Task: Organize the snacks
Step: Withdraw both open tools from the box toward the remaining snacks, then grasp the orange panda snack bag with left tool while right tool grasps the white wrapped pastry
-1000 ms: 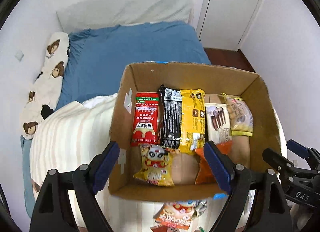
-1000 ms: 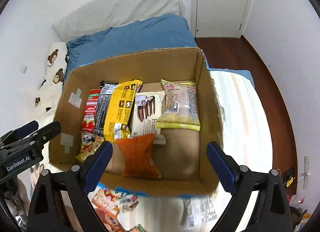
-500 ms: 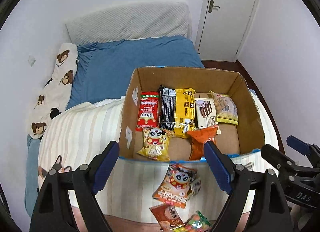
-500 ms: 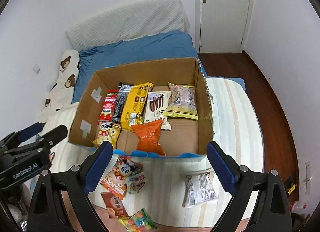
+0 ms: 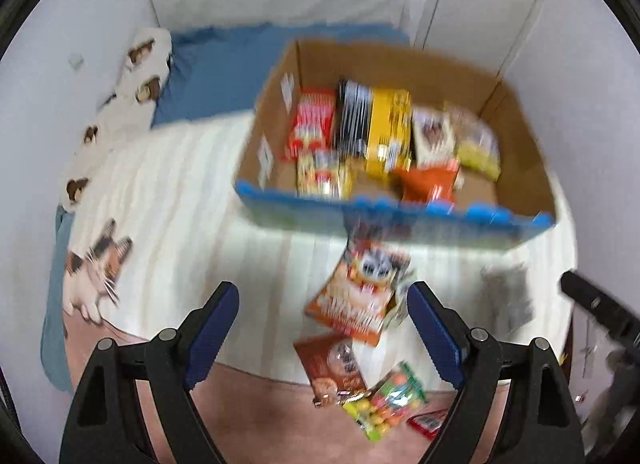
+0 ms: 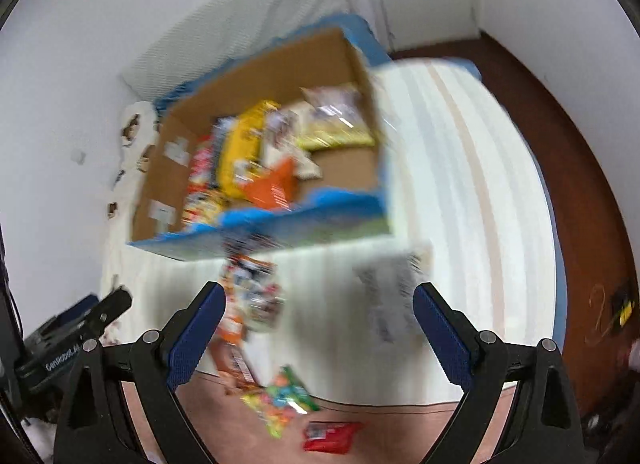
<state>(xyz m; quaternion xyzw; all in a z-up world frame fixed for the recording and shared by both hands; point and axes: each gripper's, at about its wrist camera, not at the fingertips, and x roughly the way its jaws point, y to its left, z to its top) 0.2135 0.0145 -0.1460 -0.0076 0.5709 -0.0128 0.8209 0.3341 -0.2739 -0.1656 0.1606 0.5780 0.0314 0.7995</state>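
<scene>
Both tongs, the left gripper (image 5: 323, 304) and the right gripper (image 6: 319, 304), hung spread wide with nothing in them. The cardboard box (image 5: 516, 200) of snacks sat on the striped blanket (image 5: 180, 224). Loose packets, an orange panda bag (image 5: 360, 292) and a candy bag (image 5: 384, 400), lay on the bed in front of it.

Both views are smeared by motion blur, so print on the snack packets in the cardboard box (image 5: 516, 168) cannot be read. The grey packet (image 6: 390, 300) on the bed is rendered unidentifiable.

Black-framed left claw (image 5: 323, 308) and right claw (image 6: 319, 308), blue pads, silver screws.
</scene>
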